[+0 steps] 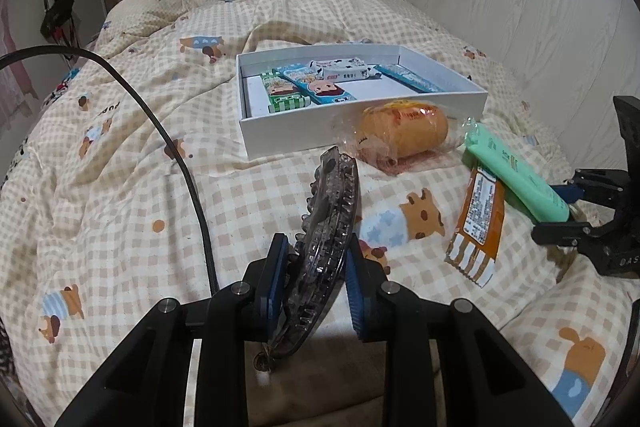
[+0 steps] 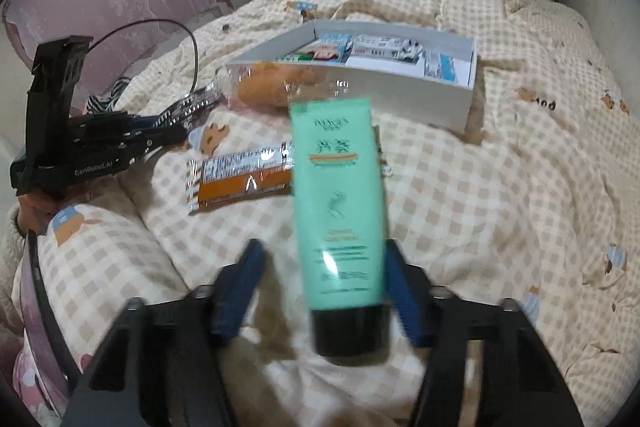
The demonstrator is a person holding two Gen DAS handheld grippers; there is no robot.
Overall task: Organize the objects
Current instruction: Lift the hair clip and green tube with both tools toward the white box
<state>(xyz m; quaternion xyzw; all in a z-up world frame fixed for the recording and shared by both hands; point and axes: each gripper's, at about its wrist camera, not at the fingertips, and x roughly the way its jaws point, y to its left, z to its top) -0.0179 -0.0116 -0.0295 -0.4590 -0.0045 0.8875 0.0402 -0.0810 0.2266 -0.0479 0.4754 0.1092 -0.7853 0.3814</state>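
The left gripper (image 1: 316,291) has its jaws clamped on a clear plastic lid (image 1: 328,227), lower centre. The right gripper (image 2: 324,291), jaws partly open, brackets the green tube (image 2: 340,211); grip uncertain. White box (image 1: 360,131) sits mid-frame on the bed (image 1: 120,147).

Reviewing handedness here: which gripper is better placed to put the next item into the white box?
Probably the right gripper: the green tube sits between its fingers, pointing toward the white box. The left gripper is clamped on a clear disc.

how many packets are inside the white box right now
4 visible in the white box: green packet at left, blue packet beside it, cow-print packet behind, narrow blue packet at right. Others may be hidden.
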